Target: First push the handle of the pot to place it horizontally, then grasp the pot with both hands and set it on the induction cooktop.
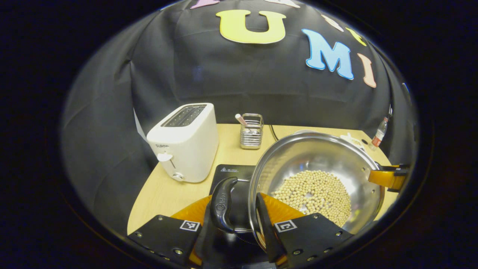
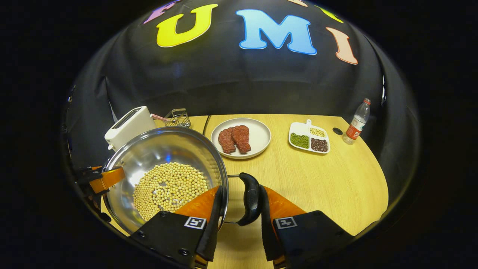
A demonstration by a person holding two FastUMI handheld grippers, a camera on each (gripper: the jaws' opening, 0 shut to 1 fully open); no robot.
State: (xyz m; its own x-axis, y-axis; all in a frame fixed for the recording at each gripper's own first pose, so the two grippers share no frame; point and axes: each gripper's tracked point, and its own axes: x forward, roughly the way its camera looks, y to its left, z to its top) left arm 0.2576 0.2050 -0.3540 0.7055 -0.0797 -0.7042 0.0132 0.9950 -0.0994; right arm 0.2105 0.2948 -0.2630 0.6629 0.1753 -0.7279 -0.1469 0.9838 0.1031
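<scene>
The pot [image 1: 315, 186] hangs between both grippers, each pair of fingers pinching one side handle (rim included). The induction cooktop [image 1: 233, 173] lies just under its left edge, nearer the left gripper [image 1: 242, 209].

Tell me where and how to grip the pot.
Take the pot by its two black loop handles, one gripper on each, coming from opposite sides. The handles stick out past the rim with a gap for a finger, and the bowl, full of beans, looks too wide and smooth for jaws.
</scene>
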